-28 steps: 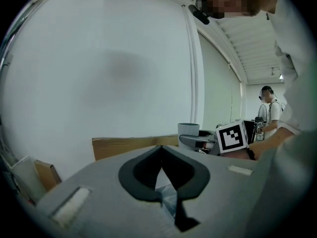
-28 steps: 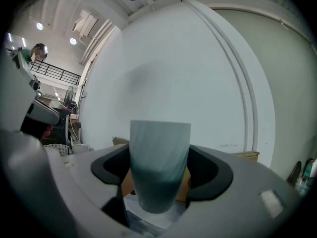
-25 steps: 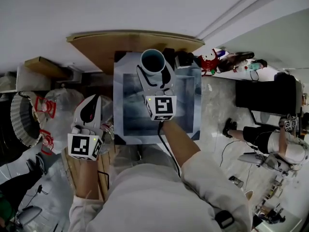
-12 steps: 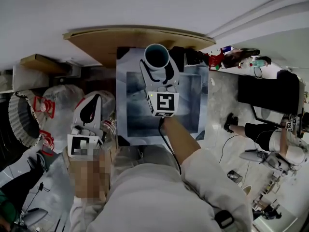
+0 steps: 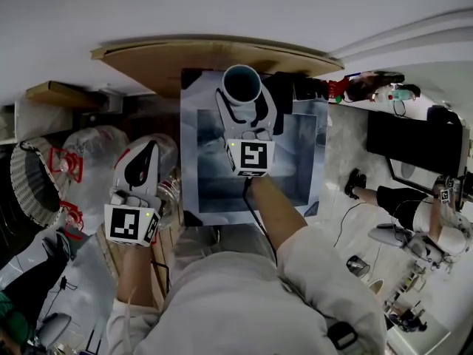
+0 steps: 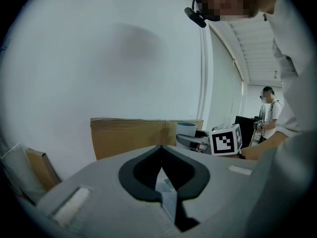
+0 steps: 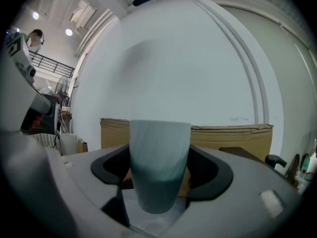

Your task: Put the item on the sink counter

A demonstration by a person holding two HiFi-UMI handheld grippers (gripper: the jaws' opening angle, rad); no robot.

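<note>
A pale blue-green cup (image 5: pixel 242 86) stands upright between the jaws of my right gripper (image 5: pixel 243 103), which is shut on its sides. The cup hangs over the far part of the steel sink (image 5: pixel 191 143), near its back rim. In the right gripper view the cup (image 7: pixel 159 167) fills the gap between the dark pads (image 7: pixel 110 167). My left gripper (image 5: pixel 143 161) is held left of the sink, off its edge, jaws shut and empty. In the left gripper view its tips (image 6: pixel 161 148) meet, and the cup (image 6: pixel 186 129) shows beyond them.
A brown cardboard sheet (image 5: pixel 170 59) leans against the white wall behind the sink. Plastic bags (image 5: pixel 92 150) and a wicker basket (image 5: pixel 29 187) sit to the left. Bottles and dark items (image 5: pixel 369 87) lie at the back right. A person (image 5: pixel 414 213) with grippers sits at the right.
The cup stays in my right gripper over the back of the sink. The whole view has shifted slightly; the left gripper keeps its place beside the sink.
</note>
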